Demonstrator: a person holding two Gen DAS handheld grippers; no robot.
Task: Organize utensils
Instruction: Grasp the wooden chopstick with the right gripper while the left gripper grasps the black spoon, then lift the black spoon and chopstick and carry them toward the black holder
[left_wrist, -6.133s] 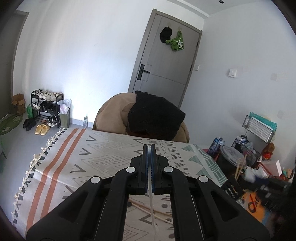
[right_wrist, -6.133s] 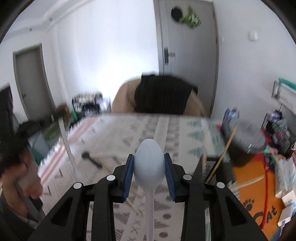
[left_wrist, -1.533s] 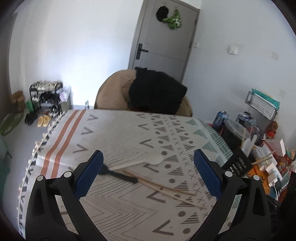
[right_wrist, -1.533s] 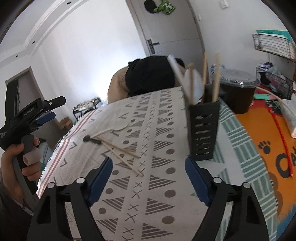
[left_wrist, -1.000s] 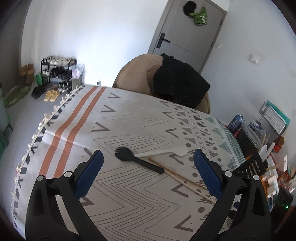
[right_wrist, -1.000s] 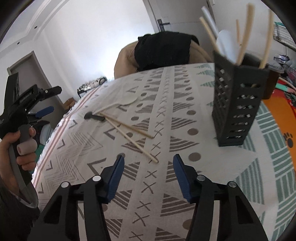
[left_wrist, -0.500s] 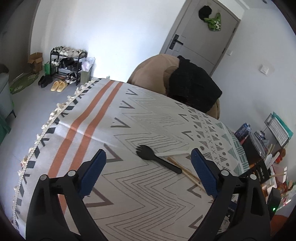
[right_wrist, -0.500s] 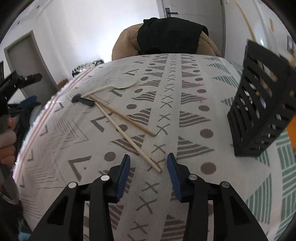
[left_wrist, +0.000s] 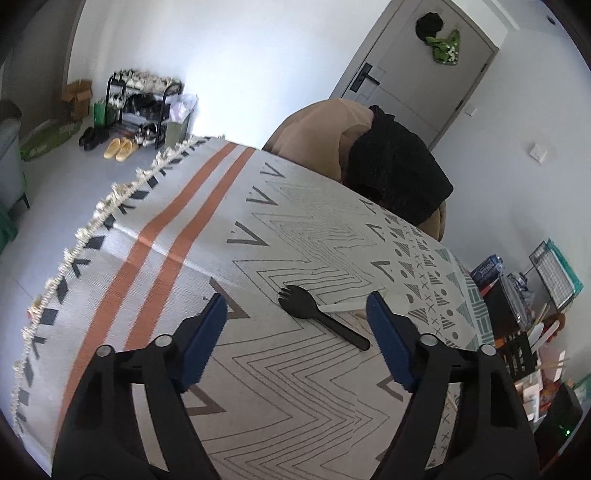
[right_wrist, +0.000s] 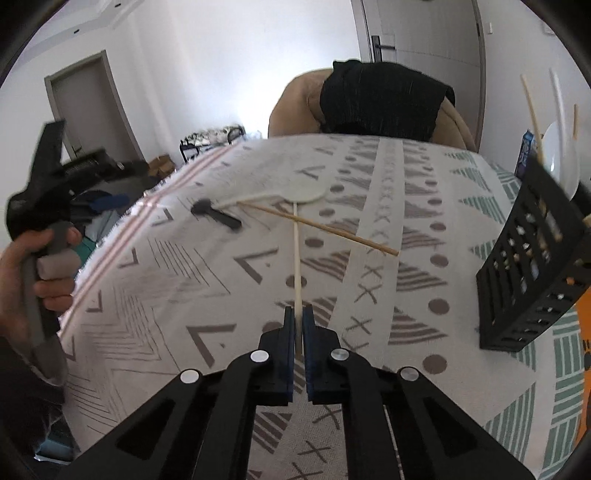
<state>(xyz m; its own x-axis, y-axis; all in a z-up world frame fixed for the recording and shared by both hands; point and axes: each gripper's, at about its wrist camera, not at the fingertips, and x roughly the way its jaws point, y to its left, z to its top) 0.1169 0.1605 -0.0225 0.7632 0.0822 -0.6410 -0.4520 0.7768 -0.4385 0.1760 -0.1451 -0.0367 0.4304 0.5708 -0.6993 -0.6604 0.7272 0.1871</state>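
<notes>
Right gripper (right_wrist: 298, 325): jaws closed on the near end of a pale chopstick (right_wrist: 296, 258). The grip is at the very tip, with the whole length running away over the cloth (right_wrist: 406, 177) toward the white spoon (right_wrist: 295, 194).

Left gripper (left_wrist: 295, 332): jaws wide apart and closing, nothing between the pads yet. The black spork (left_wrist: 314, 314) lies on the cloth ahead, between the two fingers in view; I cannot tell how far above it they are.

Where things lie: spork at far left of the pile, the spoon's handle just behind it. A second chopstick (right_wrist: 325, 229) crosses the held one beside the spoon bowl. The black caddy (right_wrist: 535, 266) stands at the right, well apart, with a spoon and sticks already in it.

Risks, as I judge them:
- End grip on a thin round stick. It may pivot or slip between the pads when I lift, and droop.
- Where the sticks cross I cannot tell which is on top. If the held one is under, lifting drags the other and nudges the spoon.
- Spork handle sits close to the spoon handle. Left jaws closing here could catch both, or push the spork flat along the cloth rather than pinch it.
- Cloth is loose; a low pinch could grab fabric.
- The sticks standing in the caddy could block entry, or a knock could tip it.
</notes>
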